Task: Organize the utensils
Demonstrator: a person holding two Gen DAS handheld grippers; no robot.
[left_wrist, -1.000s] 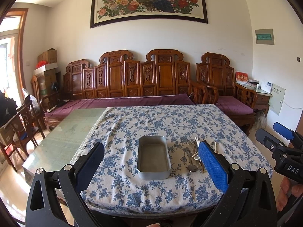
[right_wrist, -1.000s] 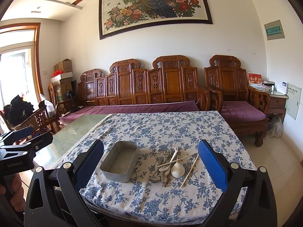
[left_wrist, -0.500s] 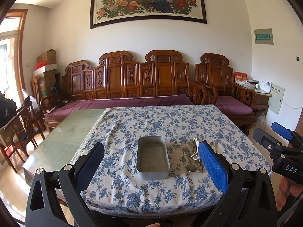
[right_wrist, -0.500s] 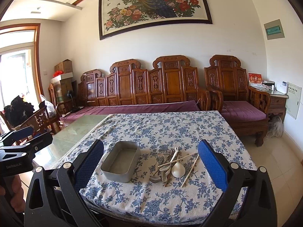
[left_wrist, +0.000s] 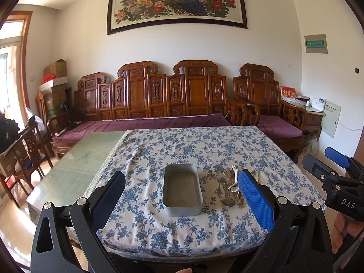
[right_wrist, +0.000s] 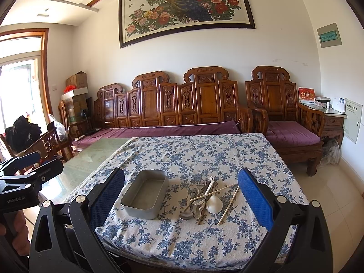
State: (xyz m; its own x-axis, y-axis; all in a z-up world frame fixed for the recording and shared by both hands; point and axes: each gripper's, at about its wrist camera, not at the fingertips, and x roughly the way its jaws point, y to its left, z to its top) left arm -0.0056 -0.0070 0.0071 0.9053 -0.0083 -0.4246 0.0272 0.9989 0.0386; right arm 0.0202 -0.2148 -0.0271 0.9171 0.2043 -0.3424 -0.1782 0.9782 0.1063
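Floral-clothed table (right_wrist: 204, 150) before a carved wooden sofa (right_wrist: 173, 104). Metal tin (right_wrist: 145, 193) lies empty near the front edge; heaped spoons and chopsticks (right_wrist: 206, 199) just to its right. Left claw (left_wrist: 182, 195) and right claw (right_wrist: 180, 195) hover short of the table, jaws spread wide, holding nothing.

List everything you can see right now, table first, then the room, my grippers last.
metal tray: 1, grey, empty, on tablecloth, left of utensils
utensil pile: spoons, a fork, chopsticks; metal and cream; count unclear
tablecloth: 1, white with blue flowers
glass tabletop: bare, greenish, left
carved sofa: 1, brown wood, purple cushion
armchair: 1, same style, right
peacock painting: 1, on wall
cardboard boxes: stacked, left corner
left gripper: open, blue pads
right gripper: open, blue pads
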